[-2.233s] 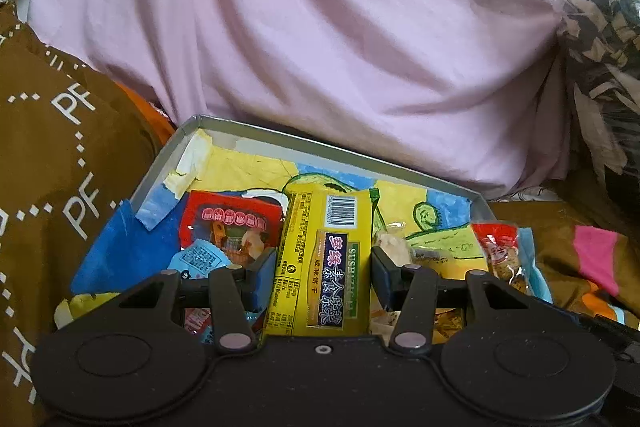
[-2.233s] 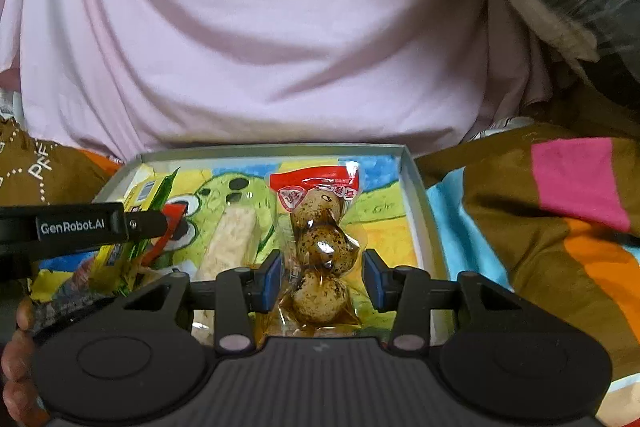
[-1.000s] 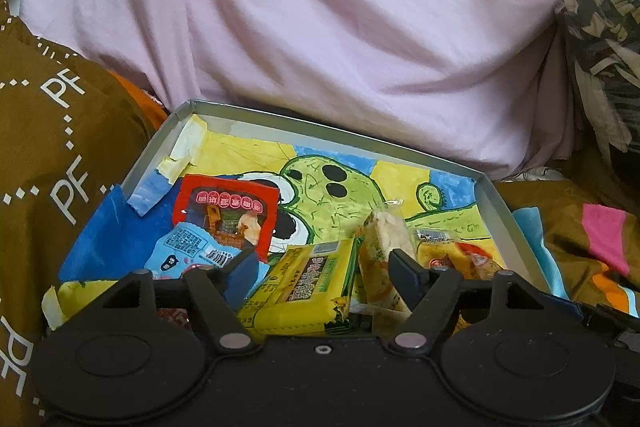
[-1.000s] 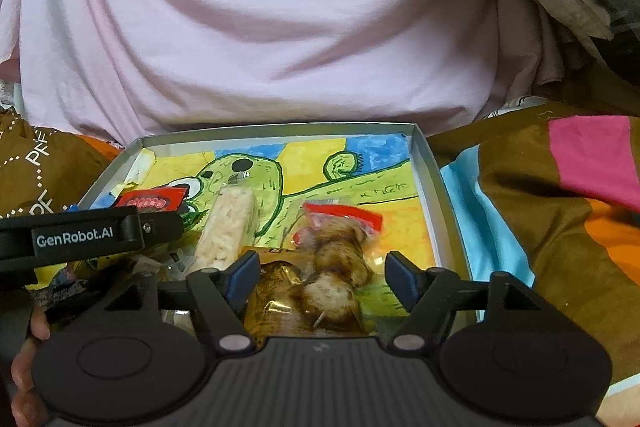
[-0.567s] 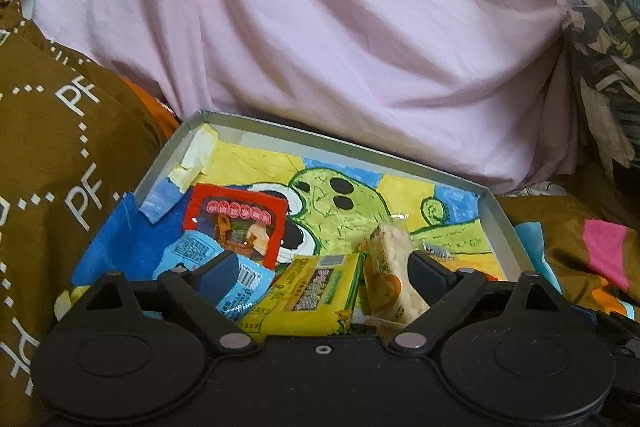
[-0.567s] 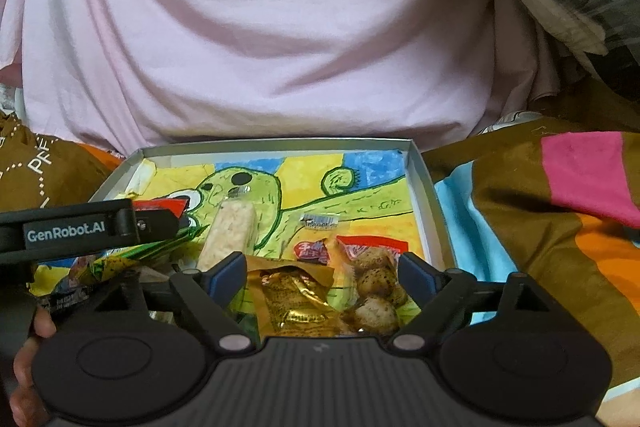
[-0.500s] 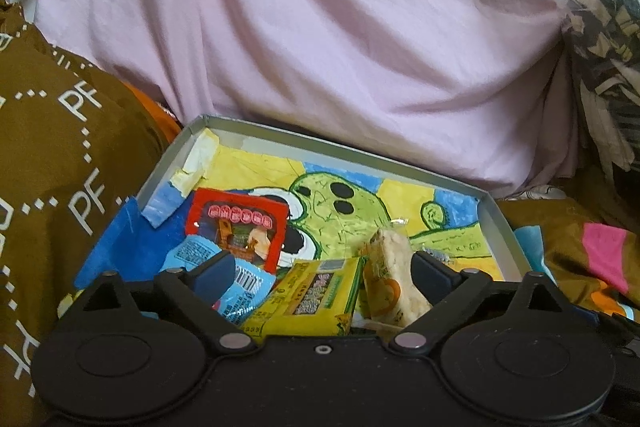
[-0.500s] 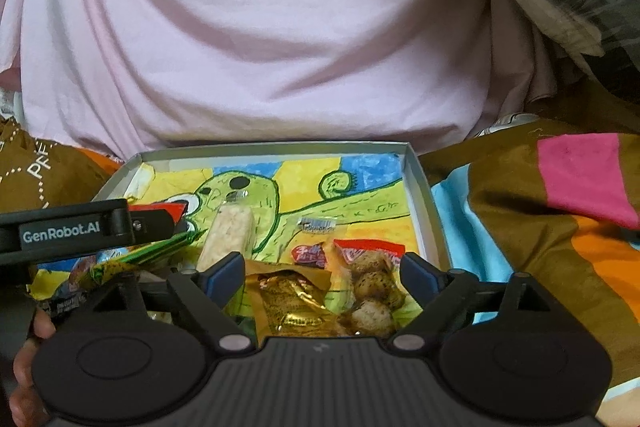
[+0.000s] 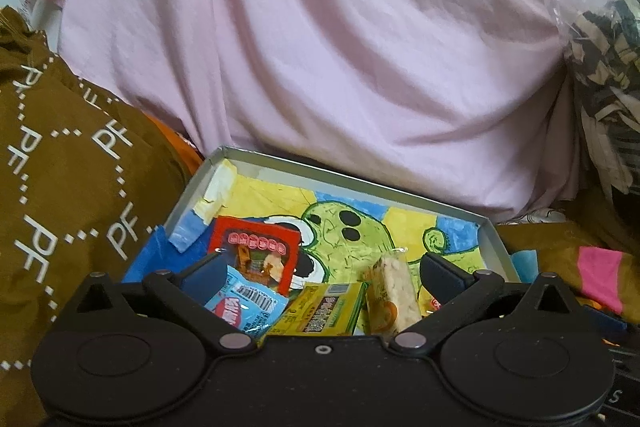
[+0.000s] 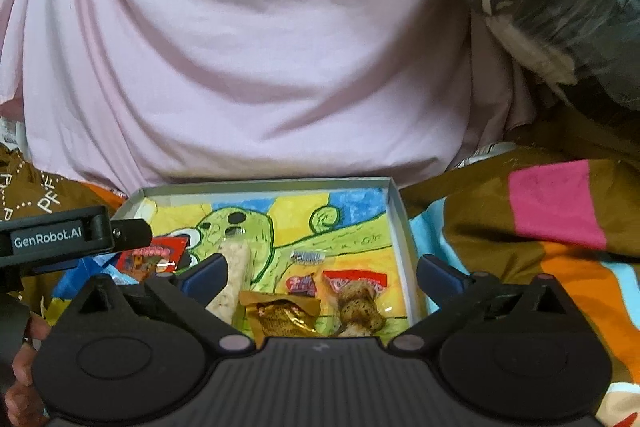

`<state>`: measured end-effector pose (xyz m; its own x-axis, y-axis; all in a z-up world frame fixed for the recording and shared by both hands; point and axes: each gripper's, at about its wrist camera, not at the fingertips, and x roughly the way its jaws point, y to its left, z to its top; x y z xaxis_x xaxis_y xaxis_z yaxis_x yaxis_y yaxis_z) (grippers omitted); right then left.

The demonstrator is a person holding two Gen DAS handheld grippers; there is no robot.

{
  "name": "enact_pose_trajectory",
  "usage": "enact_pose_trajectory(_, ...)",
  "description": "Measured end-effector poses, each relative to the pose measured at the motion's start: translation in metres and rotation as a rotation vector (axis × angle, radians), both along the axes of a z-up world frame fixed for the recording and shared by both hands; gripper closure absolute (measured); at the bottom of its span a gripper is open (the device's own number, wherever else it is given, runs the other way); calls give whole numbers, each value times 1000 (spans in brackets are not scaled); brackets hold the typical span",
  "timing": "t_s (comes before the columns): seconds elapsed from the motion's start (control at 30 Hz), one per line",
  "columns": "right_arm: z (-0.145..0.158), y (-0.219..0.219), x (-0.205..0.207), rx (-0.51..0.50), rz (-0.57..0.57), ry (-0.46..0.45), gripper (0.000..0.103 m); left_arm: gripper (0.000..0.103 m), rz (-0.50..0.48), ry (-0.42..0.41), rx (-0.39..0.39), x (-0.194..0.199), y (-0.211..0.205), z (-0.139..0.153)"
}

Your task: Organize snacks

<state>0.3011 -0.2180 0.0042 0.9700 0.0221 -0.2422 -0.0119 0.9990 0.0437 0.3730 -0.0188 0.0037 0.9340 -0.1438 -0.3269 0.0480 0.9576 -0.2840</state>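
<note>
Both grippers hover spread wide and empty over the snack tray (image 10: 396, 211): left gripper (image 9: 322, 273) above a yellow packet (image 9: 324, 311), right gripper (image 10: 320, 273) above bagged eggs (image 10: 358, 303).

tray (image 10: 394, 205): shallow grey box lined with a green cartoon drawing, holding every snack
red packet (image 9: 256, 253): flat, left side
blue packet (image 9: 244, 301): crinkled, near-left, just beside the red one
yellow box (image 9: 322, 313): lying flat, near centre
rice bar (image 9: 394, 293): clear wrap, right of the box
gold packet (image 10: 282, 315): near edge
egg pack (image 10: 358, 301): red-topped, near-right corner
</note>
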Motion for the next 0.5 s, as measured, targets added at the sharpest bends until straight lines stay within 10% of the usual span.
enact_pose_trajectory(0.5, 24, -9, -41, 11, -19, -52, 0, 1, 29, -64, 83, -47, 5, 28)
